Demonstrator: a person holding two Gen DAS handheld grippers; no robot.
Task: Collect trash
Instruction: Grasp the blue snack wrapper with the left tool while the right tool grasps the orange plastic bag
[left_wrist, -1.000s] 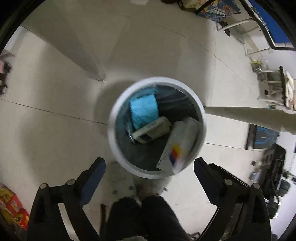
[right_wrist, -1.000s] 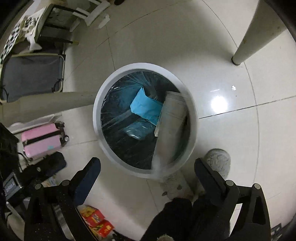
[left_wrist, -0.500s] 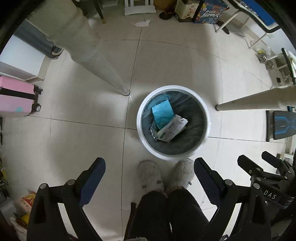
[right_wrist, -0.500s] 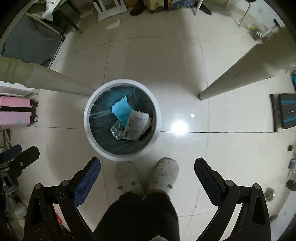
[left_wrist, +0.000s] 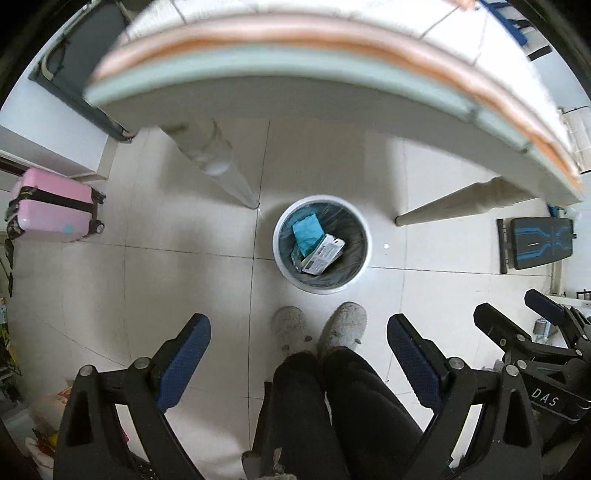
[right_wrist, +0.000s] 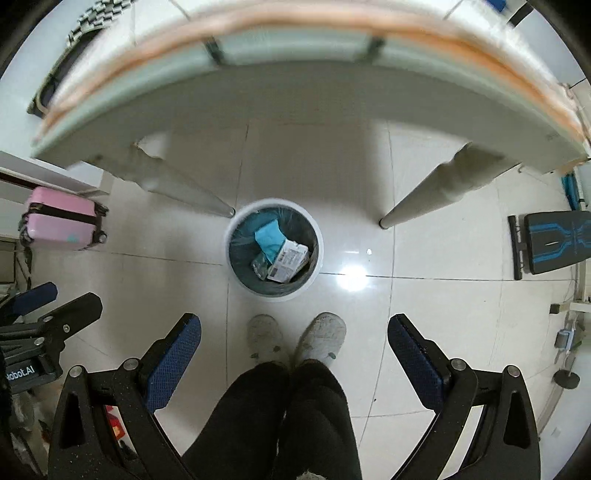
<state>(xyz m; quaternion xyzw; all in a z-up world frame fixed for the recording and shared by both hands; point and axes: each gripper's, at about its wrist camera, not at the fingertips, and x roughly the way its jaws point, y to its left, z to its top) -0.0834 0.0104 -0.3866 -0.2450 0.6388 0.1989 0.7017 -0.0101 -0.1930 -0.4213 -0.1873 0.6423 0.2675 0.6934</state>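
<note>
A white round trash bin (left_wrist: 280, 254) with a dark liner stands on the tiled floor under the table; it also shows in the right wrist view (right_wrist: 317, 258). Inside lie a blue packet (left_wrist: 306, 230), a white printed box (left_wrist: 323, 254) and a crumpled wrapper (right_wrist: 260, 264). My left gripper (left_wrist: 298, 332) is open and empty, high above the floor in front of the bin. My right gripper (right_wrist: 294, 330) is open and empty at a similar height, and shows at the right in the left wrist view (left_wrist: 517, 328).
The table edge (left_wrist: 295, 70) fills the top of both views, its legs (left_wrist: 225, 170) (right_wrist: 424, 199) either side of the bin. The person's slippered feet (left_wrist: 319, 330) stand just before the bin. A pink suitcase (left_wrist: 55, 210) is left, a black-blue bench (left_wrist: 539, 242) right.
Both grippers have risen far above the bin, which now looks small. The white box that was falling now lies in the bin. The table edge has come into view.
</note>
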